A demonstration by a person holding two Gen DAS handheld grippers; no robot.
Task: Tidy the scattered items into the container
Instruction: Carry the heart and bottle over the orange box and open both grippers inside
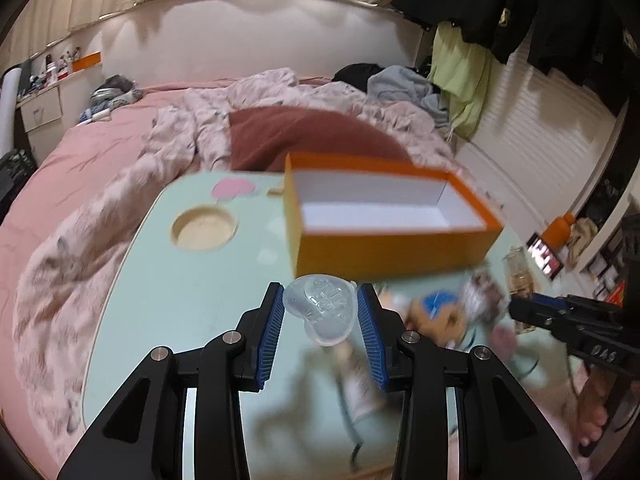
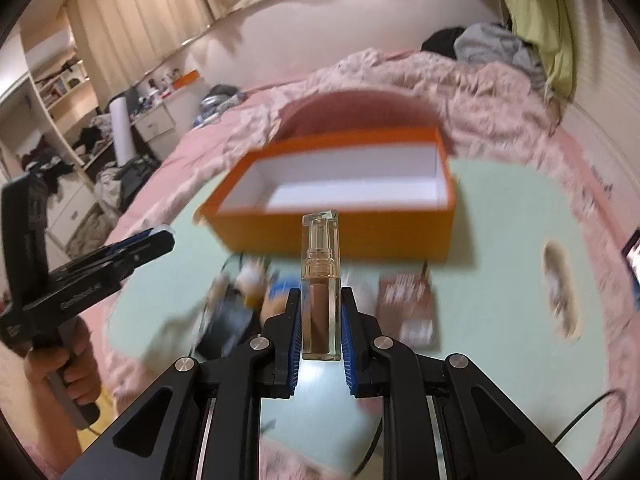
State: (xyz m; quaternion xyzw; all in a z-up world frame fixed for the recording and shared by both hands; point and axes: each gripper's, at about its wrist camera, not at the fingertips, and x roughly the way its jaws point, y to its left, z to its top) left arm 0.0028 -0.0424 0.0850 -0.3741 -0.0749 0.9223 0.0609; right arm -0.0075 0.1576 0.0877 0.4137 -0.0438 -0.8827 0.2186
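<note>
**Both grippers loaded, raised above the lap table**

Left gripper (image 1: 322, 300): the blue pads are clamped on a clear, heart-shaped plastic case (image 1: 320, 308). The case sits between the fingertips, clear of the pale green table (image 1: 160, 300) beneath it.

Right gripper (image 2: 320, 300): the jaws are clenched on a slim transparent lip-gloss tube (image 2: 321, 292) with brown contents. The tube stands along the fingers, its lower half between the pads and its clear cap projecting forward beyond the fingertips. In the right wrist view, a hand (image 2: 68, 364) grips the handle of the left gripper at the left edge of the frame.

Near edge of the table: several loose items lie in a blurred cluster just in front of the box. These include a small plush figure with a blue part (image 1: 434, 312), a brown patterned packet (image 2: 408, 304) and a dark pouch (image 2: 228, 320). Detail is not readable through the blur.

Middle of the table: an open orange box (image 1: 392, 248) with a white interior sits toward the far edge. Nothing shows inside it. A round recess (image 1: 204, 228) is set in the table surface near its far left corner.

Beyond the table: a bed with a pink quilt (image 1: 100, 152) and a dark red pillow (image 1: 304, 136) directly behind the box.
</note>
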